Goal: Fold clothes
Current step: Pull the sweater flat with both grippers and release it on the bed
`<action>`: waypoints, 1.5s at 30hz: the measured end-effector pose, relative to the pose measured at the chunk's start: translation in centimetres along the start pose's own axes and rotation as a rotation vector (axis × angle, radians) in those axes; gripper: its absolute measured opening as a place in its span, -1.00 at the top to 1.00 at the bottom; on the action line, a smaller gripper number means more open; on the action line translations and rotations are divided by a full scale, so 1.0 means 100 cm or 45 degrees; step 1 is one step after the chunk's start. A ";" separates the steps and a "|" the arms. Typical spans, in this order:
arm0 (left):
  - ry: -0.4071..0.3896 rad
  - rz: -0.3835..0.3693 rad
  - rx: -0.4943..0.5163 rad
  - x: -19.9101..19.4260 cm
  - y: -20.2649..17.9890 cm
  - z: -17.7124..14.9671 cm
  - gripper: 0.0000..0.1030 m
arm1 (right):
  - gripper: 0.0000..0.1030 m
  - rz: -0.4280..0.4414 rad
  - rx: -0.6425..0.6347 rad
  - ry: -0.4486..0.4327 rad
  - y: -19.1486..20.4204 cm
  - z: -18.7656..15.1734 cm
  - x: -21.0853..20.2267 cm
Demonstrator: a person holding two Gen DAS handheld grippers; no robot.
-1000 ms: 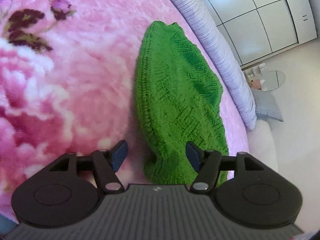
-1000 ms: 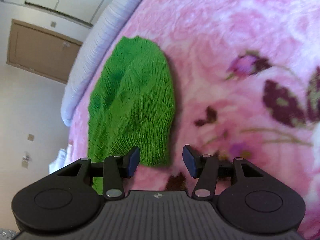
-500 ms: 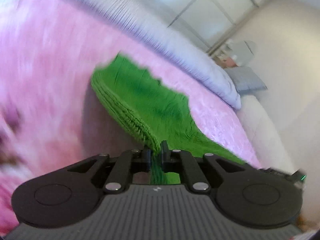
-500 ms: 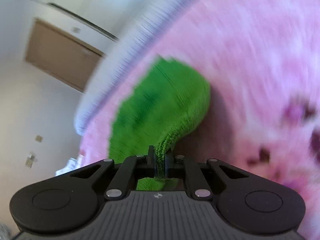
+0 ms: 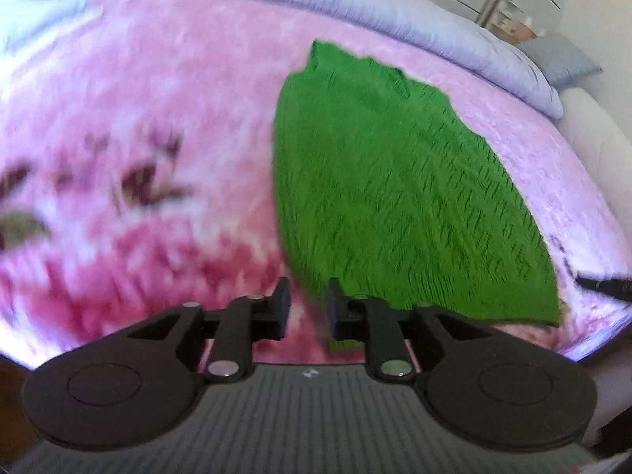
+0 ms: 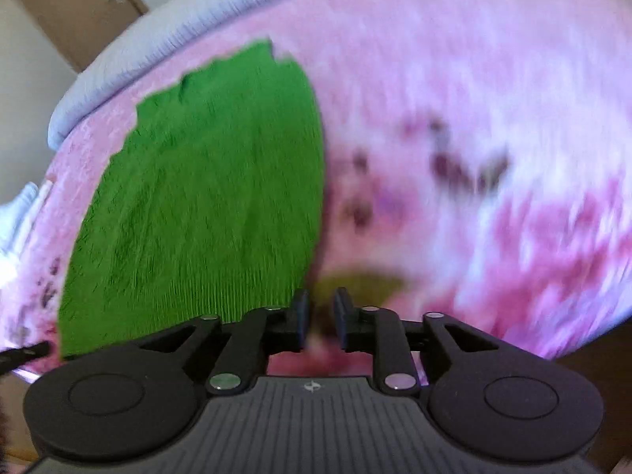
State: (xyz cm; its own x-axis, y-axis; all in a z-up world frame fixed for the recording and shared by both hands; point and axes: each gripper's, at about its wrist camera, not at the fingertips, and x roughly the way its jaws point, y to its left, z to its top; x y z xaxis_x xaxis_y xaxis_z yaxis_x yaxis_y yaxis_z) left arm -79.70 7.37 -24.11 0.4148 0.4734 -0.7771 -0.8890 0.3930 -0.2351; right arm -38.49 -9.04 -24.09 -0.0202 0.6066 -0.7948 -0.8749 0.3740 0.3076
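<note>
A bed carries a pink floral blanket (image 5: 158,126), a lilac quilt (image 5: 454,27) rolled along its far edge, with a brown door (image 6: 79,8) beyond. The green knitted garment (image 5: 395,197) lies flat on the blanket. The left tool (image 5: 308,304) and the right tool (image 6: 320,316) each stand slightly parted and grip nothing, beside the garment's near edge.

sweater (image 5: 403,193) on blanket (image 5: 166,91), pillow (image 5: 454,31) behind
</note>
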 end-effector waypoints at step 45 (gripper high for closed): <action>-0.050 -0.033 0.450 0.329 -0.069 0.302 0.30 | 0.33 -0.015 -0.417 -0.144 0.122 0.288 0.303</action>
State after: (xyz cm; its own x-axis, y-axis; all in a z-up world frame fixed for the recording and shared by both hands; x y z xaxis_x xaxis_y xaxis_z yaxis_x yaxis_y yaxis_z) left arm -54.09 44.06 -30.42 0.4497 0.4870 -0.7487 -0.7588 0.6505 -0.0326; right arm -35.82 34.09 -29.31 0.0284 0.6842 -0.7288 -0.9841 0.1472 0.0998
